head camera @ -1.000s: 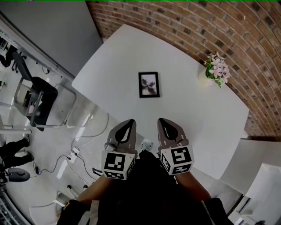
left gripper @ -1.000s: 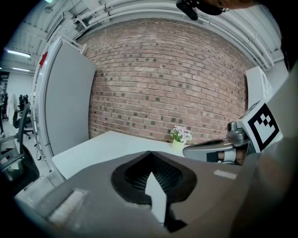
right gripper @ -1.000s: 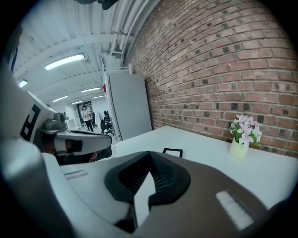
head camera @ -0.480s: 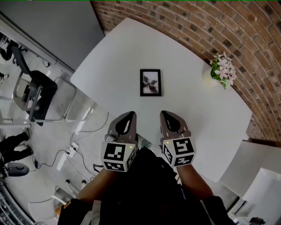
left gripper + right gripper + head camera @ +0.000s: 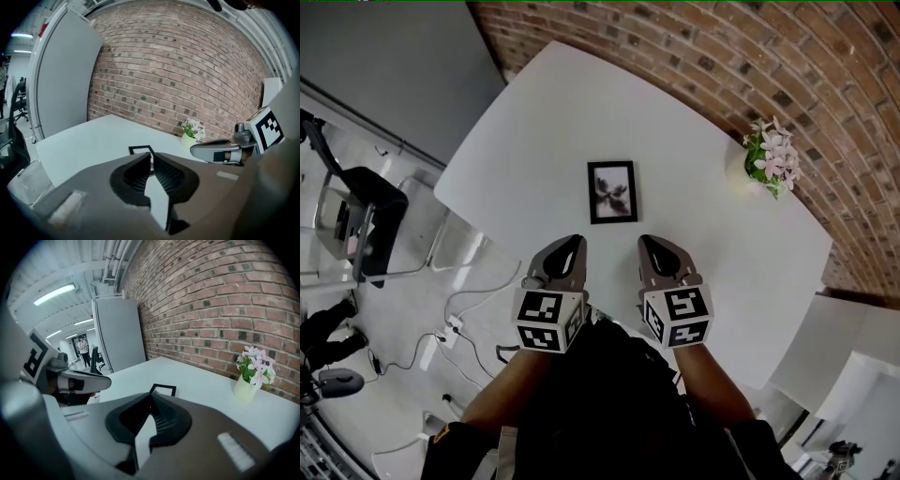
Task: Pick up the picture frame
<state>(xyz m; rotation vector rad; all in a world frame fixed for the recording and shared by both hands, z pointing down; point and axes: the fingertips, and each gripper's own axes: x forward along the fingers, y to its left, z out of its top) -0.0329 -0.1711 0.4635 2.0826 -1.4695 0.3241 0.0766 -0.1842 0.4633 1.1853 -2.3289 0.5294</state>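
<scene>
**Head view.** One white table is seen from above, set against a brick wall. One black frame lies flat near the table's middle. One pot of pink flowers stands by the wall, well apart from the frame. Two grippers are held over the table's near edge: the left gripper and the right gripper. One marker cube is carried on each. Both tips are near the frame but apart from it, one to each side of it. One black chair stands on the floor at the left.

**Left gripper view.** The two jaws are seen pressed together, with nothing between them. The frame lies on the table just beyond the tips. The flowers are seen farther off by the wall, and the right gripper is seen at the right.

**Right gripper view.** The two jaws are likewise closed and empty. One end of the frame shows past the tips. The pot is seen at the right and the left gripper at the left. One person is seen far off in the background.
</scene>
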